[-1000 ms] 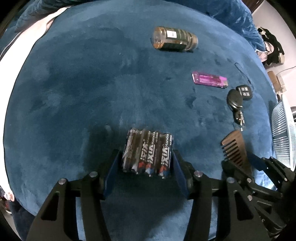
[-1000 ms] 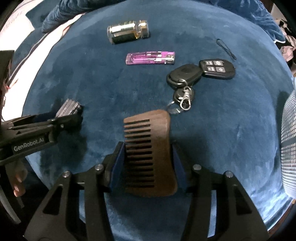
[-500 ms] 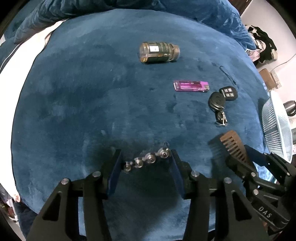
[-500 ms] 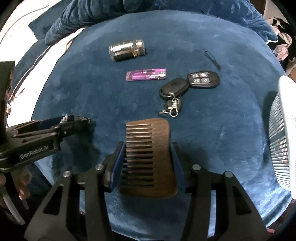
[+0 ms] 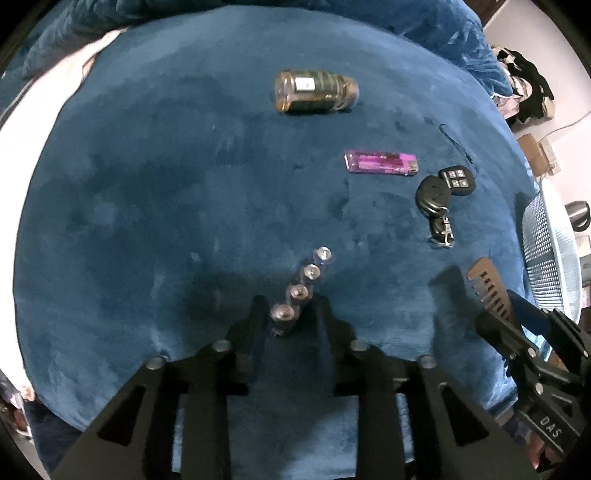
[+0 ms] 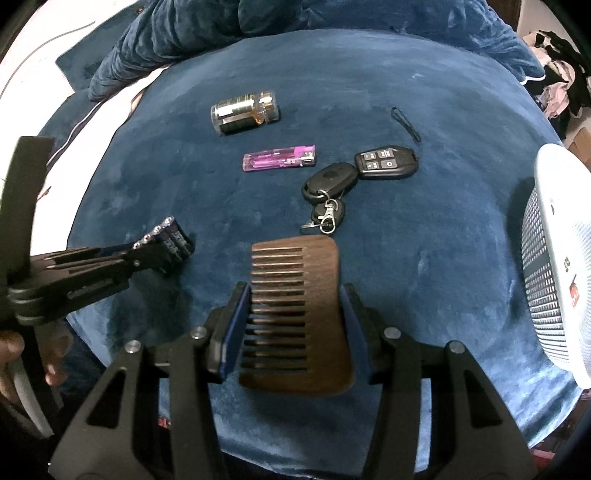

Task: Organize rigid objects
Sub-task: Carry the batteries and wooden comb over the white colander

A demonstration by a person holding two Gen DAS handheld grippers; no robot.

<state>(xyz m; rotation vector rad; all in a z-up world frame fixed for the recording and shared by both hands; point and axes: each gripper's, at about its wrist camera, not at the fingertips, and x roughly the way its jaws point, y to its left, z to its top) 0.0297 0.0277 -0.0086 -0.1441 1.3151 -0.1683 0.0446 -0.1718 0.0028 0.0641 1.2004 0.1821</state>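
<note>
My left gripper (image 5: pixel 290 308) is shut on a pack of black batteries (image 5: pixel 301 290), held above the blue velvet cushion (image 5: pixel 147 184) with the battery tips facing the camera. It also shows in the right wrist view (image 6: pixel 173 240) at the left. My right gripper (image 6: pixel 295 295) is shut on a brown wooden comb (image 6: pixel 295 314), teeth to the left; the comb shows in the left wrist view (image 5: pixel 487 288) at the right. A small jar (image 6: pixel 243 112), a purple lighter (image 6: pixel 280 158) and car keys with fobs (image 6: pixel 354 173) lie on the cushion ahead.
A white mesh basket (image 6: pixel 554 266) stands at the cushion's right edge. A thin black hair pin (image 6: pixel 406 123) lies beyond the fobs. Blue bedding (image 6: pixel 258 22) bunches at the back; white sheet at the left (image 5: pixel 22 122).
The left gripper has lifted and turned the battery pack, from lying flat to end-on and angled away. The right gripper has lifted the comb off the cushion, and the view now shows more of it.
</note>
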